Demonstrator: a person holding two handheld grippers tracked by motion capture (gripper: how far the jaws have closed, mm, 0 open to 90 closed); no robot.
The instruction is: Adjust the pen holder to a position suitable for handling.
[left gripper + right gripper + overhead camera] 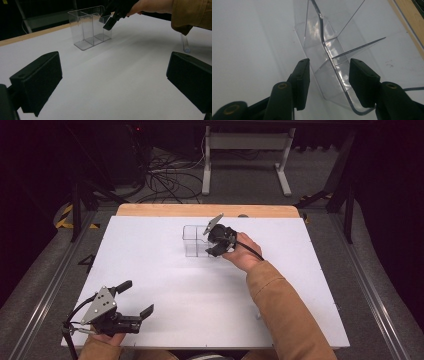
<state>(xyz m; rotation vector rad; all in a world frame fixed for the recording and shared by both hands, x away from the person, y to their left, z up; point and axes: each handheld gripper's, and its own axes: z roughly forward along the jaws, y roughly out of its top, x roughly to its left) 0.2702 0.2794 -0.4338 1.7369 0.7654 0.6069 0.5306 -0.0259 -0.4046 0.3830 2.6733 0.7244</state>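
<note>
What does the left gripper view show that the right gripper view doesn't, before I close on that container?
Left gripper view: the left gripper, jaws wide apart over the white table, plus a tan sleeve and a clear tube lying below it. Right gripper view: the right gripper close up, jaws straddling a wall of the clear divided container, apparently not pressing. Both: that container and the table.

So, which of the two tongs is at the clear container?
The right tongs: their jaws straddle one wall of the clear container. The left tongs stand near the table's front edge, far from it.
</note>
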